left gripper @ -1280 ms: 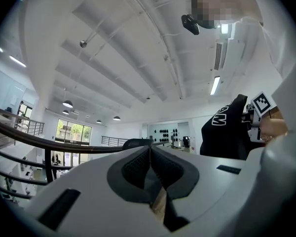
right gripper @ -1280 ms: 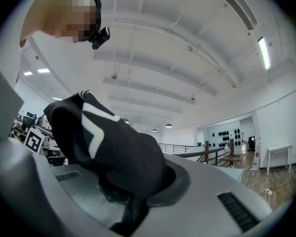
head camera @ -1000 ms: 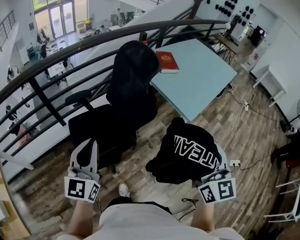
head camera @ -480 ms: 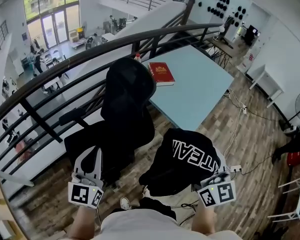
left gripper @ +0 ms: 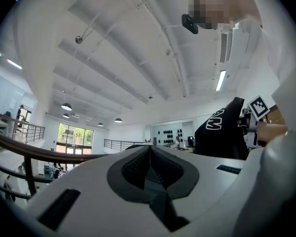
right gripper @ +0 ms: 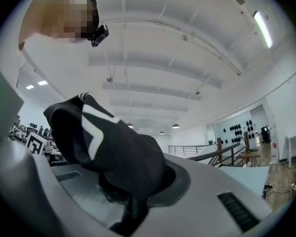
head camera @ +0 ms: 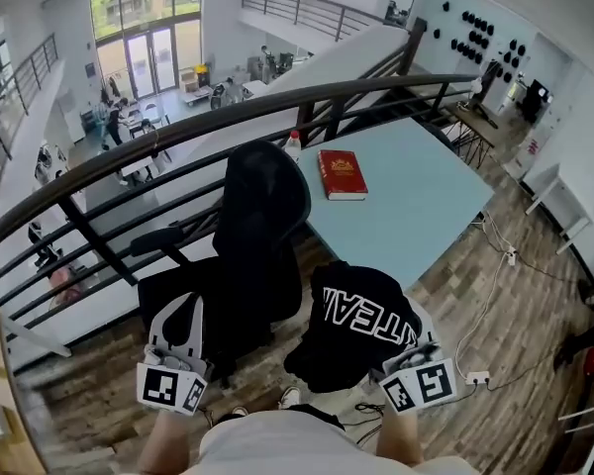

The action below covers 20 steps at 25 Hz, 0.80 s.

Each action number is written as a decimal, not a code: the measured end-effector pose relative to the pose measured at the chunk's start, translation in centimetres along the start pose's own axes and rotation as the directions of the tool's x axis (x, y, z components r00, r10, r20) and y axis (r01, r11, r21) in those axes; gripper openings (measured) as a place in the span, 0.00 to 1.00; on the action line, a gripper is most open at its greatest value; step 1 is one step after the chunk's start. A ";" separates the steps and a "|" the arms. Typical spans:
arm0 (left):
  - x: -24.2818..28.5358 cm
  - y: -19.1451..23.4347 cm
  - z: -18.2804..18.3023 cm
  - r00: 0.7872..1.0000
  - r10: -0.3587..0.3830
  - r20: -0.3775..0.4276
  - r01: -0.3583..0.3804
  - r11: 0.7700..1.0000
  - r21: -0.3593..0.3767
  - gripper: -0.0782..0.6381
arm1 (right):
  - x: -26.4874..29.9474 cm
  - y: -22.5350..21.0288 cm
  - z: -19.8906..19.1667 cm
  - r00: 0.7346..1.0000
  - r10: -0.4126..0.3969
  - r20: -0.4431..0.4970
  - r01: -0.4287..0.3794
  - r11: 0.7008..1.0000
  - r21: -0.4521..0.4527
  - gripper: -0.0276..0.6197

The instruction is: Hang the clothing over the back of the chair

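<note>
Clothing (head camera: 361, 320), black with white letters, hangs in a bunch from our right tongs (head camera: 414, 359). It is just to the right of the chair (head camera: 260, 228) and on the side of its back nearer to us. It does not lie over the back yet. In the right gripper view the dark cloth fills the gap between the jaws, which are pressed together on it. A fold with a white stripe rises above them.

Our left tongs (head camera: 181, 310) sit at the chair's near left, low beside its seat and level with the right pair. The left gripper view shows their ribbed pads (left gripper: 133, 169) closed against each other with nothing between them.

The chair is black, with a tall back and an armrest sticking out to its left. Past it, to the right, stands a pale blue counter (head camera: 426, 216). A red book (head camera: 343, 174) lies on the counter's corner nearest the chair's back, and a bottle (head camera: 293, 146) with a red cap is just beside that corner. A dark railing (head camera: 158, 132) runs behind the chair, and a wooden floor (head camera: 99, 394) lies under it.
</note>
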<state>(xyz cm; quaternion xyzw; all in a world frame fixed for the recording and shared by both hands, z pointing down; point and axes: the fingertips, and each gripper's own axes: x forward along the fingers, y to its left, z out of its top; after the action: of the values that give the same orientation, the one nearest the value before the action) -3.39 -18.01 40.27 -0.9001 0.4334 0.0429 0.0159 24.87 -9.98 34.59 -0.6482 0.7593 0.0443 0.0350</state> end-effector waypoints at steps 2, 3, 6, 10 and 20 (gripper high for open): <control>0.4 -0.7 0.0 1.000 0.017 -0.001 -0.017 1.000 0.009 0.15 | 0.5 -0.8 -0.1 1.000 0.023 0.008 -0.023 1.000 0.000 0.09; 0.7 -1.0 -0.1 1.000 0.023 -0.003 -0.023 1.000 0.012 0.15 | 0.8 -1.2 -0.1 0.999 0.031 0.012 -0.031 1.000 0.000 0.09; 1.5 -1.7 -0.8 0.999 0.038 -0.027 -0.038 0.999 0.011 0.15 | 1.7 -2.6 -0.5 0.999 0.041 0.013 -0.042 0.999 0.009 0.09; 2.5 -1.9 -0.5 0.998 0.057 -0.029 -0.056 0.998 0.020 0.15 | 3.4 -4.3 -0.1 0.999 0.048 0.024 -0.048 0.999 0.012 0.09; 1.1 -2.0 -1.5 0.994 0.101 -0.039 -0.101 0.995 0.012 0.15 | 5.4 -5.4 0.5 0.997 0.053 0.052 -0.053 0.999 0.007 0.09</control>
<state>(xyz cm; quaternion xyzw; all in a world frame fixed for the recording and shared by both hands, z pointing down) -1.10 -17.72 41.66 -0.8776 0.4788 0.0234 0.0097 29.40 -16.02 33.40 -0.6264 0.7752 0.0588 0.0563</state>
